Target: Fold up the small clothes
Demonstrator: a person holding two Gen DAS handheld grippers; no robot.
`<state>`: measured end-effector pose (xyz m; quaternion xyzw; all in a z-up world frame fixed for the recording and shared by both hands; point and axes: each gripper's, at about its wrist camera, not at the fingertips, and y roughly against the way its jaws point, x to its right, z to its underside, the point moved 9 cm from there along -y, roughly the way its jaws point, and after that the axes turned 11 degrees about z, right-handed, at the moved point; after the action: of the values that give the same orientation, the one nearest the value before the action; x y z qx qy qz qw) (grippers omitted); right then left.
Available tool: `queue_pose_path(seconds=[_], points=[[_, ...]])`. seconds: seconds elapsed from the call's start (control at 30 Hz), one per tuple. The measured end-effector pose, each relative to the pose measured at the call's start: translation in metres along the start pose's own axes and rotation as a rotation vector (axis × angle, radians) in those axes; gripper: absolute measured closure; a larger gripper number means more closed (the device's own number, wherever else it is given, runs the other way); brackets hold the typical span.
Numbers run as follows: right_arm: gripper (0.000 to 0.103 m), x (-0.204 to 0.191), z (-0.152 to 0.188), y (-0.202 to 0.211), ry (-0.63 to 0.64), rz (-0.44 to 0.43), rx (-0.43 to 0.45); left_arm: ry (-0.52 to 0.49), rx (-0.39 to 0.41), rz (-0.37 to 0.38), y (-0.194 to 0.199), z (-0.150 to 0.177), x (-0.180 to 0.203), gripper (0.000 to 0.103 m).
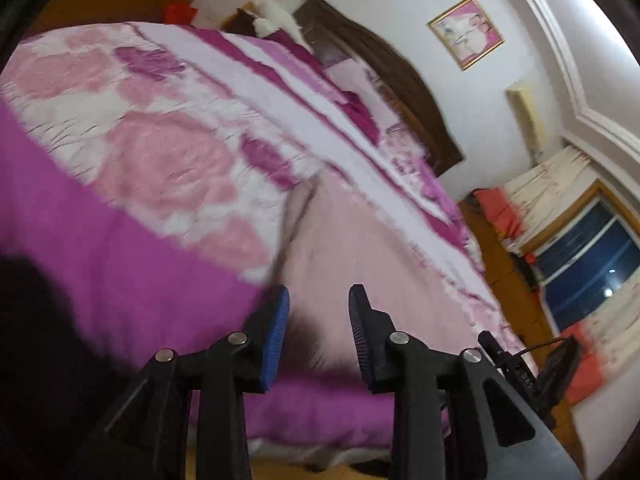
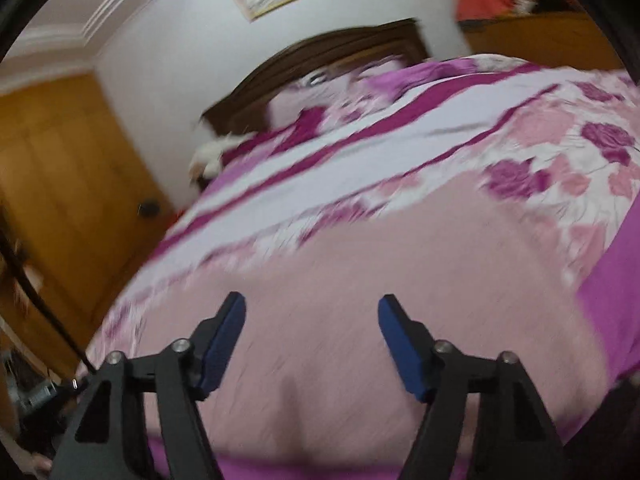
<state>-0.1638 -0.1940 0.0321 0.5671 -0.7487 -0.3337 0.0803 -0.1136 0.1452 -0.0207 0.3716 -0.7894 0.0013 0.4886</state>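
Both your left gripper (image 1: 319,294) and right gripper (image 2: 312,304) are spread and empty; the pink garment (image 2: 360,260) at 12 o'clock could bunch if you grab crooked.

Lay spread over the bed, a floral bedspread (image 1: 168,148) in pinks, white and magenta stripes, blurred in both views. Stood behind it against the white wall, a dark wooden headboard (image 1: 400,80), with a gold-framed picture (image 1: 466,32) above. Showed at the sides, a wooden door (image 2: 68,184), a dark window (image 1: 588,264) and pale curtains (image 1: 548,184).
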Motion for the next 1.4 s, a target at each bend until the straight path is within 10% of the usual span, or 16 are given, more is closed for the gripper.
queue_pose_path(seconds=[0.17,0.33,0.57,0.8,0.93,1.1,1.27,1.4], points=[[0.033,-0.021,0.029,-0.018,0.211,0.081,-0.055,0.327,-0.04,0.107,-0.002,0.027,-0.027,0.097],[0.032,-0.024,0.044,-0.028,0.257,0.092,-0.078,0.17,0.056,0.061,0.005,-0.019,-0.038,0.097],[0.026,-0.026,0.051,-0.035,0.296,0.102,-0.08,0.347,-0.158,0.42,-0.042,-0.033,-0.028,0.097],[0.024,-0.027,0.052,-0.038,0.31,0.097,-0.082,0.225,-0.239,0.301,-0.057,-0.012,-0.017,0.097],[0.022,-0.028,0.052,-0.039,0.316,0.097,-0.081,0.14,-0.079,0.142,-0.03,-0.041,-0.034,0.095],[0.022,-0.027,0.053,-0.039,0.317,0.096,-0.087,0.173,-0.218,0.256,-0.045,-0.025,-0.023,0.089],[0.022,-0.028,0.054,-0.04,0.325,0.094,-0.092,0.031,-0.312,0.157,-0.056,-0.006,-0.012,0.103],[0.021,-0.028,0.055,-0.039,0.326,0.081,-0.098,0.11,-0.187,0.206,-0.032,-0.026,-0.019,0.103]])
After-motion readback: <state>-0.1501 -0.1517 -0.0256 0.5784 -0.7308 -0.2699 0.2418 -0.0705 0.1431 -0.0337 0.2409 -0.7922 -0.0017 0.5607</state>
